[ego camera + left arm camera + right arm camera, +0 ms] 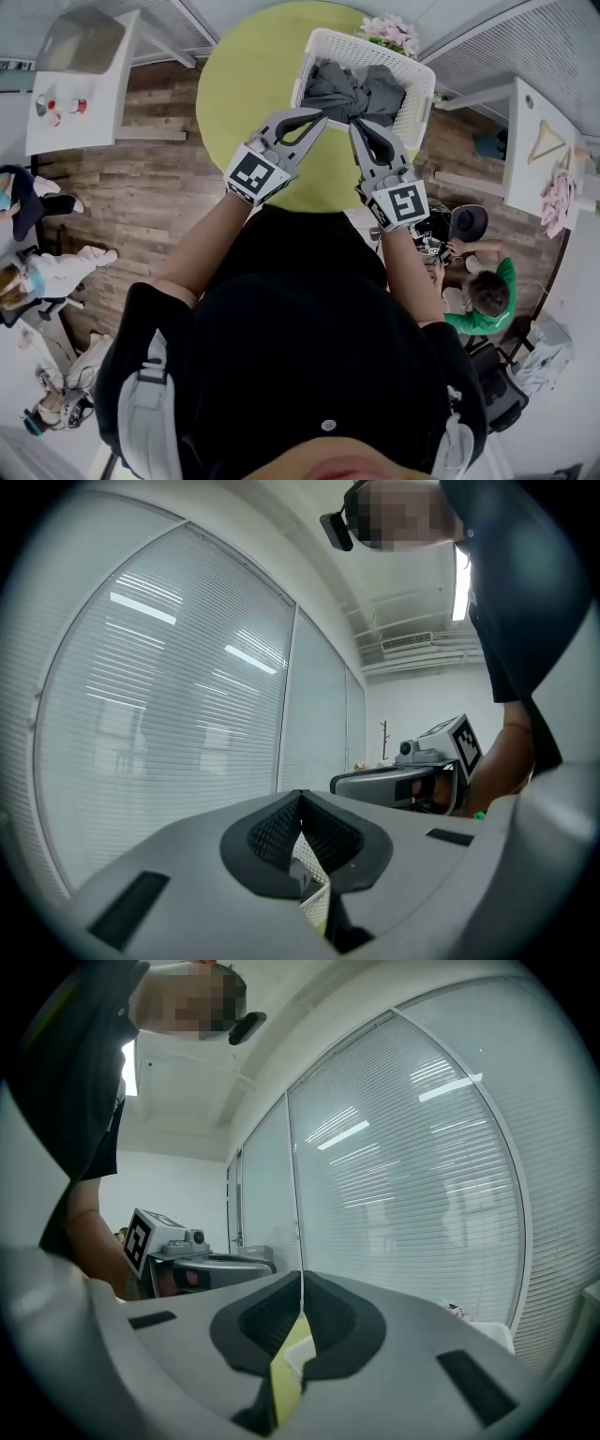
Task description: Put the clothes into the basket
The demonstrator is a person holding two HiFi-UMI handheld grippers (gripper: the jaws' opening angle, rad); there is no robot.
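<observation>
Basket [418, 94] plastic lattice, clothes [361, 89] matt cloth, table top [246, 89] smooth & matt, floor [141, 192] grainy wood planks.

You're standing on a wood plank floor [141, 197], with a round yellow-green tabletop [244, 84] ahead. White tables sit left [94, 127] and right [527, 187]. Slatted blinds [169, 696] cover the glass walls. Ceiling strip light [461, 583] is on.

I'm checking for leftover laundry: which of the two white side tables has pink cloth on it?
The white table on the picture's right; pink cloth lies at its edge. The left table has none.
</observation>
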